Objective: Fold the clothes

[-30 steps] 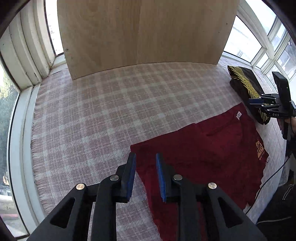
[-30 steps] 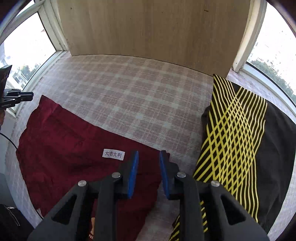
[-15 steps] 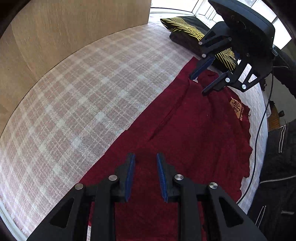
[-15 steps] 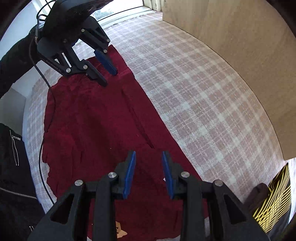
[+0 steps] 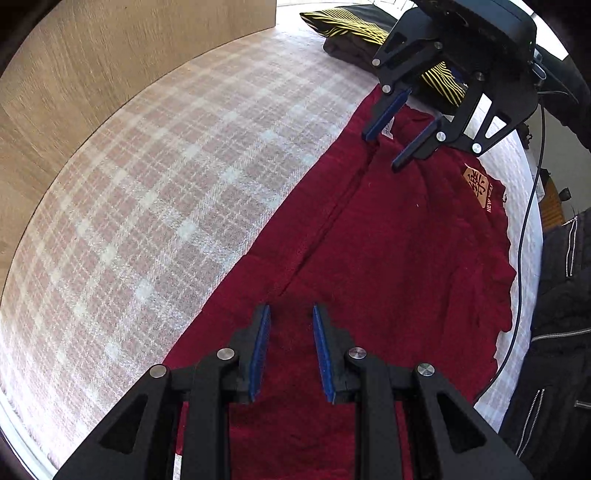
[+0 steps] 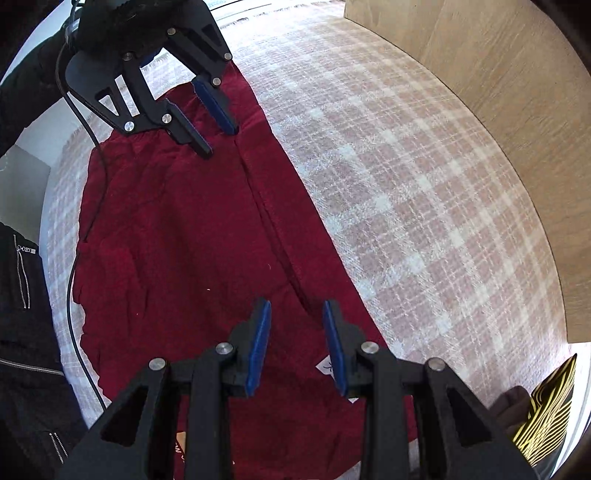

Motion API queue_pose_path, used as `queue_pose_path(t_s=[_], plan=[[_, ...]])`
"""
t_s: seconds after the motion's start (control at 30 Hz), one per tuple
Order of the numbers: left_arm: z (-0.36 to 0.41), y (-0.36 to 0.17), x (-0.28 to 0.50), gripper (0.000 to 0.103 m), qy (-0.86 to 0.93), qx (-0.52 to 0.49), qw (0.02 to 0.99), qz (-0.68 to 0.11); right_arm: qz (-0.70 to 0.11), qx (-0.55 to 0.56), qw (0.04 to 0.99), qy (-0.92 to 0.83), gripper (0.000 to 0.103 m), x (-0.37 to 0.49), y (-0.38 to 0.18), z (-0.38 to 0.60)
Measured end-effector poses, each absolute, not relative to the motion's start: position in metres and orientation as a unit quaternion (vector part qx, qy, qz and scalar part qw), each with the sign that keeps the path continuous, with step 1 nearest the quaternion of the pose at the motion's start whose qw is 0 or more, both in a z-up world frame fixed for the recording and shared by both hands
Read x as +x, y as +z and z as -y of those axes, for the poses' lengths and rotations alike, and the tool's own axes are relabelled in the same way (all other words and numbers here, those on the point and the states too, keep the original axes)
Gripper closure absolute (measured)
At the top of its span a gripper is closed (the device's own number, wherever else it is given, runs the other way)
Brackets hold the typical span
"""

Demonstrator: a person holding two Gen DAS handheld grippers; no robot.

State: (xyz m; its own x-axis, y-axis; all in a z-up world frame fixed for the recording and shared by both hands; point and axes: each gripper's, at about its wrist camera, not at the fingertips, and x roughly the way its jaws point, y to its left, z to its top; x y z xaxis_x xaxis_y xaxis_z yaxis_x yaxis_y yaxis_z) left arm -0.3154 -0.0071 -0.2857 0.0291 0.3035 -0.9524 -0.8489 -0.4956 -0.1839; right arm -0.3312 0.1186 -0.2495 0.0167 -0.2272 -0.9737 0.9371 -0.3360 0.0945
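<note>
A dark red garment (image 5: 388,251) (image 6: 177,229) lies flat on the pink plaid cloth, with a seam running along its far side and an orange print (image 5: 478,184) near one end. My left gripper (image 5: 290,314) hovers open over one end of the garment, nothing between its blue pads. My right gripper (image 6: 297,310) is open over the opposite end, by the white label (image 6: 327,367). Each gripper shows in the other's view: the right gripper (image 5: 400,138) and the left gripper (image 6: 218,138), both open just above the fabric.
A folded black garment with yellow stripes (image 5: 354,26) (image 6: 550,413) lies beyond the red one's label end. A wooden panel (image 5: 92,66) stands along the far side of the plaid cloth (image 5: 166,177). A black jacket (image 5: 561,332) and a cable (image 5: 524,229) are at the near edge.
Both grippers swung inward to face each other and dropped close over opposite ends of the red garment. Both stayed open throughout.
</note>
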Motion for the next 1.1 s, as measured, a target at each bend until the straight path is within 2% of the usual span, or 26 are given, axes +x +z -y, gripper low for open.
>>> queue_pose_path(t_s=[0.1, 0.13, 0.17, 0.23, 0.63, 0.8, 1.03, 1.1], plan=[[0.011, -0.284, -0.313, 0.082, 0.661, -0.56, 0.437, -0.242, -0.334, 0.538, 0.469, -0.616, 0.074, -0.33, -0.25, -0.12], [0.014, -0.283, -0.313, 0.083, 0.664, -0.558, 0.436, -0.242, -0.331, 0.541, 0.472, -0.612, 0.078, -0.329, -0.249, -0.12], [0.015, -0.282, -0.312, 0.084, 0.665, -0.557, 0.435, -0.241, -0.332, 0.542, 0.474, -0.61, 0.086, -0.328, -0.249, -0.118], [0.018, -0.281, -0.313, 0.086, 0.666, -0.558, 0.434, -0.239, -0.336, 0.541, 0.477, -0.605, 0.091, -0.325, -0.248, -0.116], [0.026, -0.262, -0.319, 0.088, 0.67, -0.542, 0.426, -0.276, -0.381, 0.519, 0.482, -0.594, 0.097, -0.319, -0.242, -0.089], [0.032, -0.247, -0.335, 0.081, 0.672, -0.526, 0.438, -0.283, -0.377, 0.5, 0.468, -0.623, 0.098, -0.332, -0.223, -0.085], [0.002, -0.266, -0.337, 0.081, 0.648, -0.535, 0.438, -0.32, -0.392, 0.5, 0.417, -0.65, 0.099, -0.357, -0.237, -0.104], [-0.005, -0.273, -0.336, 0.081, 0.631, -0.536, 0.443, -0.343, -0.371, 0.52, 0.438, -0.633, 0.099, -0.358, -0.24, -0.111]])
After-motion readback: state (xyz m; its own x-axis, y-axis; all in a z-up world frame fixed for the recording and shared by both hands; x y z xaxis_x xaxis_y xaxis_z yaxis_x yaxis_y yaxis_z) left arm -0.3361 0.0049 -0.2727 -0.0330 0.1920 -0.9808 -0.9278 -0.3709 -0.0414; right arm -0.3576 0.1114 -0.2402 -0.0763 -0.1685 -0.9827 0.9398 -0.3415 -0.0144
